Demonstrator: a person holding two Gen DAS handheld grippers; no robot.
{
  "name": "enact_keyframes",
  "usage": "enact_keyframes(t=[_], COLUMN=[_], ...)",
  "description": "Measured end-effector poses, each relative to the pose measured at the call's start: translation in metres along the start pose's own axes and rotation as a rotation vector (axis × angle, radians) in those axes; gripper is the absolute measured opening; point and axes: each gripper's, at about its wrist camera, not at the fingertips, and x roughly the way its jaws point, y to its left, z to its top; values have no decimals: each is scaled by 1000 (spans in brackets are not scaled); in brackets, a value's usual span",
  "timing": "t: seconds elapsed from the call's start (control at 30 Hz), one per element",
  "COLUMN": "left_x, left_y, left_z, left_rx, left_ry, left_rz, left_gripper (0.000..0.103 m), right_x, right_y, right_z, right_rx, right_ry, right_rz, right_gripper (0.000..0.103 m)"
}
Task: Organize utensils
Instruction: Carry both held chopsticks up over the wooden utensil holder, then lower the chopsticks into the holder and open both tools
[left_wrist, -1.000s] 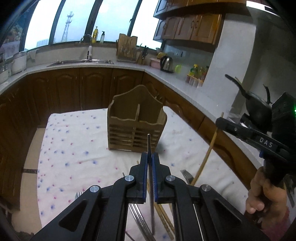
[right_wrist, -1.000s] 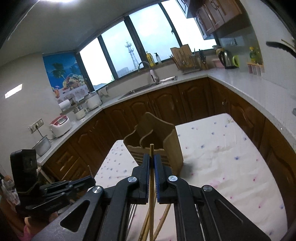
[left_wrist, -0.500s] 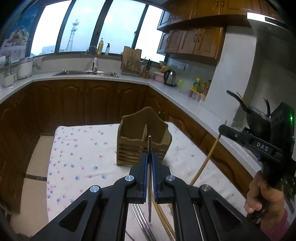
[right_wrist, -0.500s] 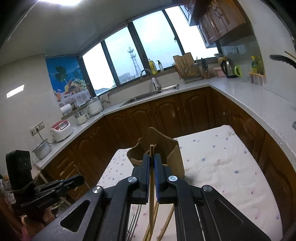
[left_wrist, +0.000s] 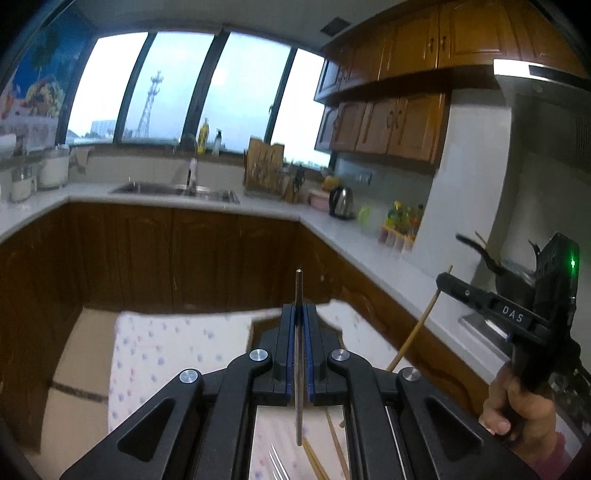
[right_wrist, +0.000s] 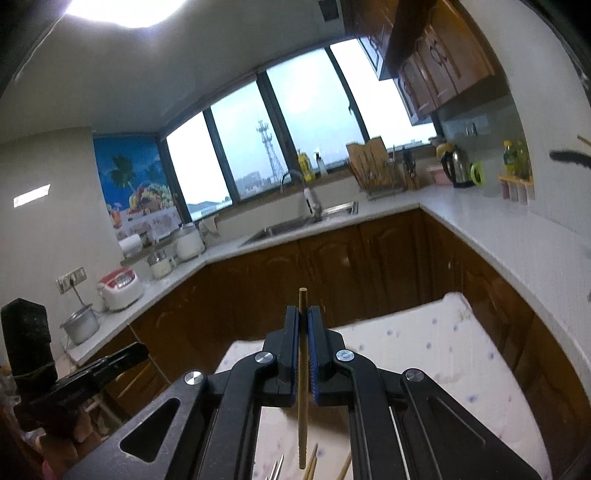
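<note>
A thin metal utensil handle (left_wrist: 299, 332) stands upright, clamped in the closed fingers of the left gripper (left_wrist: 300, 314). A wooden chopstick (right_wrist: 303, 369), ridged near its lower end, stands pinched the same way in the right gripper (right_wrist: 303, 317). Below them, loose chopsticks (left_wrist: 334, 439) and fork tines (left_wrist: 275, 458) lie on the dotted cloth (right_wrist: 443, 354) covering the tabletop. Dark wood cabinets (left_wrist: 177, 258) and a white counter (right_wrist: 498, 229) ring it.

Open air lies ahead at 12 o'clock; the counter (left_wrist: 369, 251) blocks from 1 to 3 o'clock.
</note>
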Motion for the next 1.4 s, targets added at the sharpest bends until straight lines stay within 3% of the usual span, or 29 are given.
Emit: enact_keyframes(t=[0.27, 0.47, 0.8, 0.93, 1.17, 1.33, 1.4], left_x=[31, 76, 172, 209, 240, 244, 226], left_y=[6, 12, 32, 32, 15, 20, 25], left_z=[23, 11, -36, -57, -65, -42, -41], left_rx=[-5, -23, -149, -162, -104, -119, -116], left_ry=[-98, -132, -117, -71, -28, -9, -8], left_rz=[18, 53, 101, 130, 133, 126, 129], left_gripper=[3, 3, 3, 3, 3, 3, 4], right_x=[30, 59, 95, 104, 111, 113, 113], right_y=[-8, -18, -45, -52, -59, -66, -66], right_z=[38, 44, 0, -18, -33, -31, -30], right_rx=[14, 24, 78, 106, 131, 147, 150], right_ry=[-85, -104, -101, -97, -60, -37, -33], right_rz=[-30, -62, -96, -99, -103, -102, -101], right_gripper=[5, 5, 5, 5, 5, 5, 6])
